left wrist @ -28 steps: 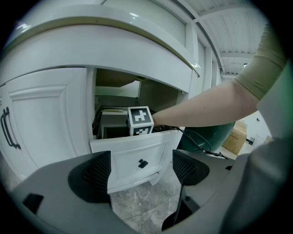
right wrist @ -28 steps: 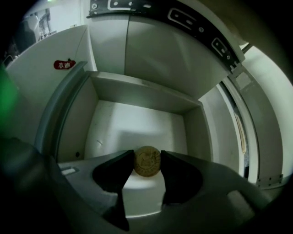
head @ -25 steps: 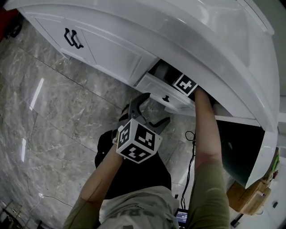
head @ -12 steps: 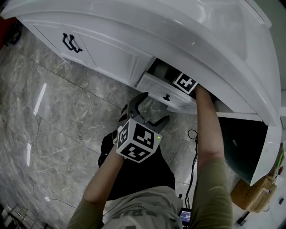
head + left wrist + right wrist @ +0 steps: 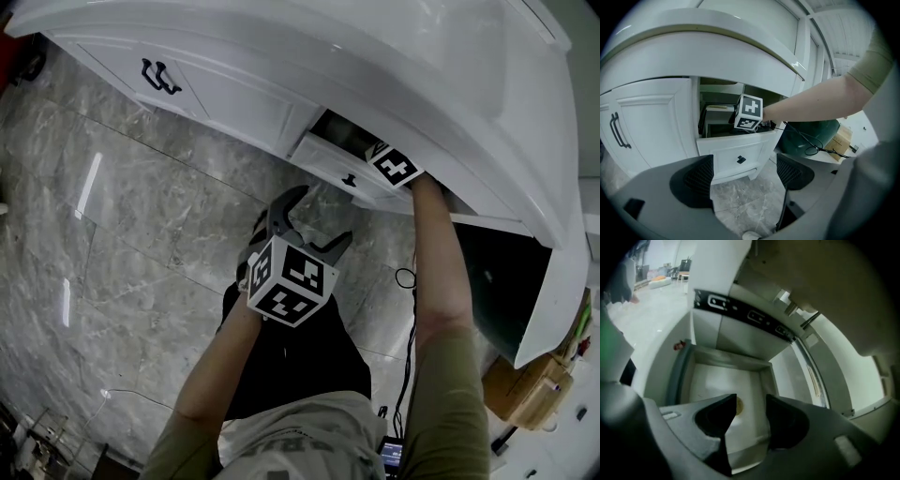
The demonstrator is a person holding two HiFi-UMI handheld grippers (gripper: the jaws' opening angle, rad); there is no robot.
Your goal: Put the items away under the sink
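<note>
Grey marble floor (image 5: 112,234) runs under the person's knees. Nearest of all, the left gripper (image 5: 323,217) hangs over it in front of the lap, jaws spread wide with nothing between them; its own view shows only floor and the drawer front through the gap. Past it stands the white vanity (image 5: 234,94), whose small drawer (image 5: 323,161) is pulled out under the basin. The right gripper (image 5: 751,398) is over that drawer and pointed down into it, jaws moderately apart and clamped on nothing. Through their gap, on the drawer's white floor and clear of its corners, lies a small round yellowish thing (image 5: 738,405), half hidden behind one jaw. What it is I cannot tell, nor whether it is loose or part of the drawer. If it is one of the items, it looks flat, stiff and light. It would probably need pinching across its rim with the pads low against the drawer floor, and a smooth face might let it skid toward a side wall. Farther on, in the dark opening beside the drawer, sits a dark green rounded container (image 5: 811,133); it looks bulky and smooth-sided, likely a load for both grippers. A cardboard box (image 5: 520,408) sits beyond it, and a black cable (image 5: 405,319) trails across the floor.
</note>
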